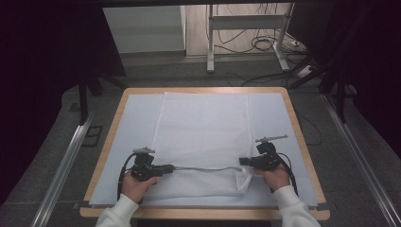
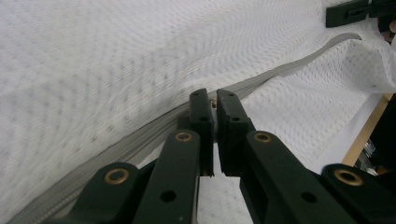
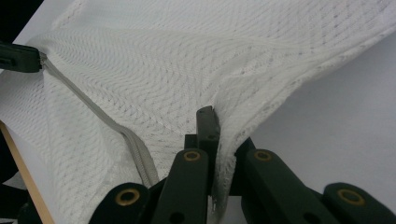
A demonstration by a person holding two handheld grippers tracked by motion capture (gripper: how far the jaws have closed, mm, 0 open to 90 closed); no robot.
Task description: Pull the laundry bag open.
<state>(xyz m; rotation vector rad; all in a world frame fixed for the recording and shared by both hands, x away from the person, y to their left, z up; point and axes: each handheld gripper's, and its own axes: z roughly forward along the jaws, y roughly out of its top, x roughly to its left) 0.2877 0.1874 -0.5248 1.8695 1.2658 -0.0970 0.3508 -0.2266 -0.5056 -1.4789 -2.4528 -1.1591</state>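
Note:
A white mesh bag lies flat on the table, with a grey zipper running across its near end. My left gripper sits at the zipper's left end, shut on the small metal zipper pull; the zipper runs away from its jaws. My right gripper is shut on the bag's right edge near the zipper's other end. In the right gripper view, mesh fabric is pinched in that gripper and hides one jaw. The left gripper appears far off at the zipper.
The bag rests on a white mat covering a wooden table. A person's hands and white sleeves come in from the near edge. Beyond the table are a grey floor, a desk frame and loose cables. The right gripper shows far off.

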